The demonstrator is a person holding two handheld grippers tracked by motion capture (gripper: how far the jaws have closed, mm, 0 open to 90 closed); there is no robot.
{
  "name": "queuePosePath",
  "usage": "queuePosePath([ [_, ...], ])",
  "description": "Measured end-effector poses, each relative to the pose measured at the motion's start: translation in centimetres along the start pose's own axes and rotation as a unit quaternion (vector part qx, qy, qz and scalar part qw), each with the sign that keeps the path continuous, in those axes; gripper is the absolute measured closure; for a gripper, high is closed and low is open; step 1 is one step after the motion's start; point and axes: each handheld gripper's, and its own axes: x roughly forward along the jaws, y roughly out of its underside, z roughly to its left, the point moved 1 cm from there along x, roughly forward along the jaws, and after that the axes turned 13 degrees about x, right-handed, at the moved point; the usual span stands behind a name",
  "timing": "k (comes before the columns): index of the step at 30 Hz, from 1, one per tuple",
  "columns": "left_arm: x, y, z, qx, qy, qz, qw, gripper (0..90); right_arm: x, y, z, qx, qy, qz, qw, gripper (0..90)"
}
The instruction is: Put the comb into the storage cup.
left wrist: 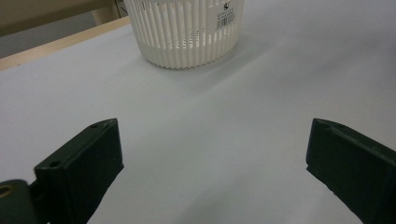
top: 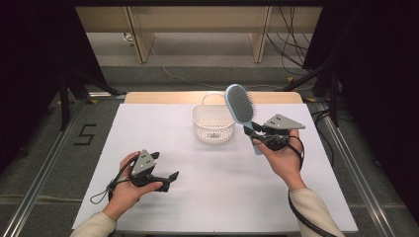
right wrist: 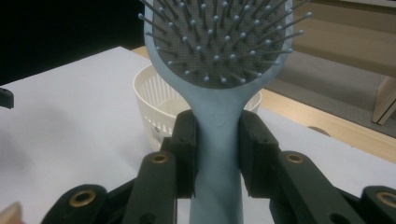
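Observation:
A light blue hairbrush [top: 240,105] with grey bristles stands tilted in the air at the right, its head above the right rim of a white slatted basket [top: 213,124]. My right gripper [top: 259,134] is shut on the brush's handle [right wrist: 218,135], with both black jaws pressed against its sides. The basket [right wrist: 156,105] lies behind and below the brush head [right wrist: 219,37]. My left gripper [top: 165,180] rests low over the white table at the front left, open, with nothing between its jaws. Ahead of it stands the basket [left wrist: 187,30].
The white table sheet [top: 163,138] covers most of the table, with a wooden strip [top: 163,97] along the far edge. Grey floor, cables and wooden furniture legs lie beyond. A floor mark shaped like a 5 [top: 85,134] is at the left.

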Motion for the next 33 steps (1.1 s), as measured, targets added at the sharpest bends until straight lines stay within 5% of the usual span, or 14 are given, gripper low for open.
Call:
queuePosePath([
  [33, 0.1, 0.0, -0.1, 0.001, 0.005, 0.0, 1.0, 3.3, 1.4, -0.8, 0.3, 0.001, -0.007, -0.008, 0.9999, 70.2],
])
